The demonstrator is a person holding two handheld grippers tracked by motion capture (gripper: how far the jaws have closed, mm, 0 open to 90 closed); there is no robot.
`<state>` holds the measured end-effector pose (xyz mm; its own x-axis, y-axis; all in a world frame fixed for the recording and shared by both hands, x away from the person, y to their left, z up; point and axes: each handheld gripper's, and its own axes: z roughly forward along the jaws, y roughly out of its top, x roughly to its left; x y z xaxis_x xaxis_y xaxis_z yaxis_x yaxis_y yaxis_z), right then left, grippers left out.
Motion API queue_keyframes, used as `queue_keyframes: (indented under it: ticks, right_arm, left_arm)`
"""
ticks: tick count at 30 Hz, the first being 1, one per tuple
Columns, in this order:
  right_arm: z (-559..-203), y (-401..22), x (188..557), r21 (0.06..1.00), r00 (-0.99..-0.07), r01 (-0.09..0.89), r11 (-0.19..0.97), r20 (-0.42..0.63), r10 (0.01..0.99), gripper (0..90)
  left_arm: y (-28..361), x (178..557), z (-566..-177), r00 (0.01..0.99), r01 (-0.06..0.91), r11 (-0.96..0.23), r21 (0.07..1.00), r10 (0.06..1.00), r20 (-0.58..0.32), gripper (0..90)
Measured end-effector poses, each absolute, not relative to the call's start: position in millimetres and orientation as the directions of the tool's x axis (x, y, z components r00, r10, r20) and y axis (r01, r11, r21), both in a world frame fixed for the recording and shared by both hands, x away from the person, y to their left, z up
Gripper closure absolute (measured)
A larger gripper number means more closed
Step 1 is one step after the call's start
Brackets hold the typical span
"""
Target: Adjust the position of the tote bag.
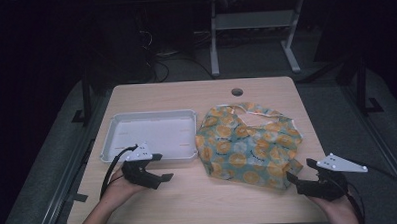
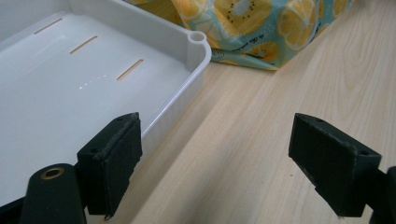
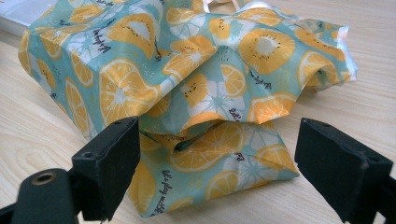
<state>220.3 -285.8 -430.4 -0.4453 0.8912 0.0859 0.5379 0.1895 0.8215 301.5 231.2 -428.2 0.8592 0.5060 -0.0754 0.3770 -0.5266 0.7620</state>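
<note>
On the pale wooden table [image 1: 189,192], the fruit-print bag [image 1: 247,145] is lying crumpled just beside the white tray [image 1: 152,136]. Facing the bag's near corner, the right gripper [image 1: 301,181] is hovering with jaws spread and empty; the left gripper [image 1: 156,177] is waiting equally spread by the tray's rim. Probably the bag is soft fabric, so the right should be pinching a single firm fold, low and square.

We see small black writing on the fruit-print bag [image 3: 187,93], next to the orange slices. The letters are curly and too tiny for us to read. We find no other words or numbers.
</note>
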Motion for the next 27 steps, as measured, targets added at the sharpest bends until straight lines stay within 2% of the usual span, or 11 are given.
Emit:
queue_keyframes:
  ticks: [8, 13, 17, 27]
  right_arm:
    - [-432, -288, 220, 0.812, -0.443, 0.553, 0.190, 0.093, 0.892, 13.6]
    - [-431, -289, 222, 0.806, -0.441, 0.563, 0.185, 0.104, 0.891, 13.7]
    - [-426, -289, 227, 0.786, -0.390, 0.597, 0.161, 0.109, 0.914, 14.2]
    - [-413, -283, 245, 0.782, -0.390, 0.600, 0.169, 0.101, 0.915, 14.9]
  left_arm:
    - [220, 306, -425, 0.850, 0.395, -0.521, 0.756, 0.519, -0.087, 17.0]
    - [210, 311, -417, 0.857, 0.376, -0.536, 0.756, 0.512, -0.063, 17.1]
    - [205, 315, -410, 0.866, 0.361, -0.547, 0.755, 0.496, -0.055, 17.1]
    - [189, 340, -392, 0.870, 0.375, -0.536, 0.756, 0.484, -0.088, 17.1]
